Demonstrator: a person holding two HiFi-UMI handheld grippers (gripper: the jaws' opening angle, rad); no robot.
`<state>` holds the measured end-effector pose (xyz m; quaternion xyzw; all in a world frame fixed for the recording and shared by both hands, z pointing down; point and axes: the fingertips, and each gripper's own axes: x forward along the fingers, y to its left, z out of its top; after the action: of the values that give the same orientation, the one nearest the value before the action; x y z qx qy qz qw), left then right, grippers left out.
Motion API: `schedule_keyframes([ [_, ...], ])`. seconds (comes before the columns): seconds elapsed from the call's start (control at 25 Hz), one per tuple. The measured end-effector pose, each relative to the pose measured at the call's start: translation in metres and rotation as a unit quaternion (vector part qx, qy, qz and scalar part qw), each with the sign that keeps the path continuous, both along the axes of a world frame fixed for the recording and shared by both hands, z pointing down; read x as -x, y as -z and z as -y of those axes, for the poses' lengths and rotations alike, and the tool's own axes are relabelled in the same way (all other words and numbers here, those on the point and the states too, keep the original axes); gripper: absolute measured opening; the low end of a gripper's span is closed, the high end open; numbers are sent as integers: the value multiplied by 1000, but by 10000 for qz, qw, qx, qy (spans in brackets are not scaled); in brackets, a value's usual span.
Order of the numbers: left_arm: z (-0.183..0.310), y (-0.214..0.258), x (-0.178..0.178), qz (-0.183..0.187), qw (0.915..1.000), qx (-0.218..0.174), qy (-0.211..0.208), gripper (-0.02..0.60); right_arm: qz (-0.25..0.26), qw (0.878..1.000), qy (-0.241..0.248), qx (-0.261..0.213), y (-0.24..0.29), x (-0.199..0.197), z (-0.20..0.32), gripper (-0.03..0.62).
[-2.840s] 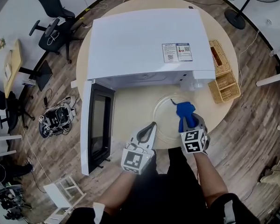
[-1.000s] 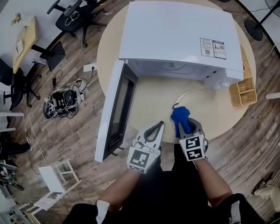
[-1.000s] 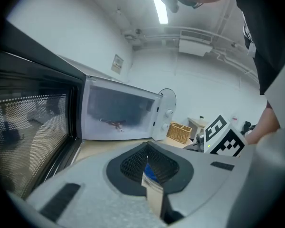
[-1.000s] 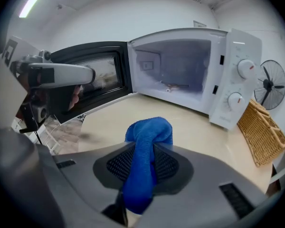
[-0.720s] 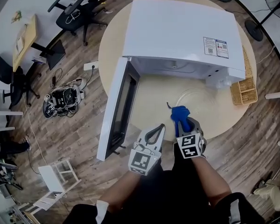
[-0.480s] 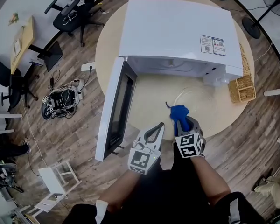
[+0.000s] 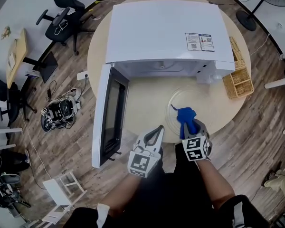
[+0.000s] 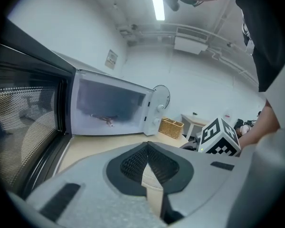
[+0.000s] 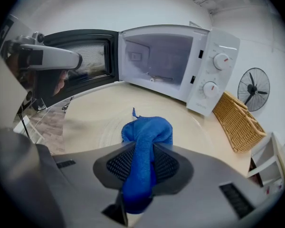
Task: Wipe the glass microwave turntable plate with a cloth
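Observation:
The clear glass turntable plate (image 7: 210,104) lies flat on the round wooden table, in front of the open microwave (image 7: 164,30). My right gripper (image 7: 186,123) is shut on a bunched blue cloth (image 7: 184,113), which rests on the near left part of the plate. In the right gripper view the cloth (image 9: 147,131) bulges out past the right gripper (image 9: 145,148) onto the faint plate (image 9: 107,129). My left gripper (image 7: 157,128) hangs at the table's near edge, left of the plate, shut and holding nothing. The left gripper (image 8: 147,145) faces the microwave (image 8: 114,108).
The microwave door (image 7: 107,115) stands open to the left, out over the table edge. A wicker basket (image 7: 237,80) sits at the table's right rim, beside the microwave's control panel (image 9: 213,72). Office chairs and cables are on the floor to the left.
The head view has swung about. My right gripper has kept the blue cloth on the plate, shifting from its middle toward its near left part. The left gripper stays shut by the table edge.

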<state>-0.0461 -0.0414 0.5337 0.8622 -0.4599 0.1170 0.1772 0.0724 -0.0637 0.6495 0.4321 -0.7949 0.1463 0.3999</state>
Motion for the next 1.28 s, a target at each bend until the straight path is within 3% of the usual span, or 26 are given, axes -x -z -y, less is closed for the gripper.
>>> schedule_keyframes([
  [0.36,1,5,-36,-116,9995,-5,-298,6,-282,9984,-485,-56,-1,-58,3,92],
  [0.76,13,3,-55,18,9984,-104,-550,6,-337,9943,-1009,-51,0,-98,5,92],
  [1.12,30,28,-57,-85,9990,-292,-332,6,328,9896,-1091,-882,81,-98,28,92],
  [1.28,36,49,-59,-90,9982,-501,-310,6,767,9812,-998,-1465,138,-96,41,91],
])
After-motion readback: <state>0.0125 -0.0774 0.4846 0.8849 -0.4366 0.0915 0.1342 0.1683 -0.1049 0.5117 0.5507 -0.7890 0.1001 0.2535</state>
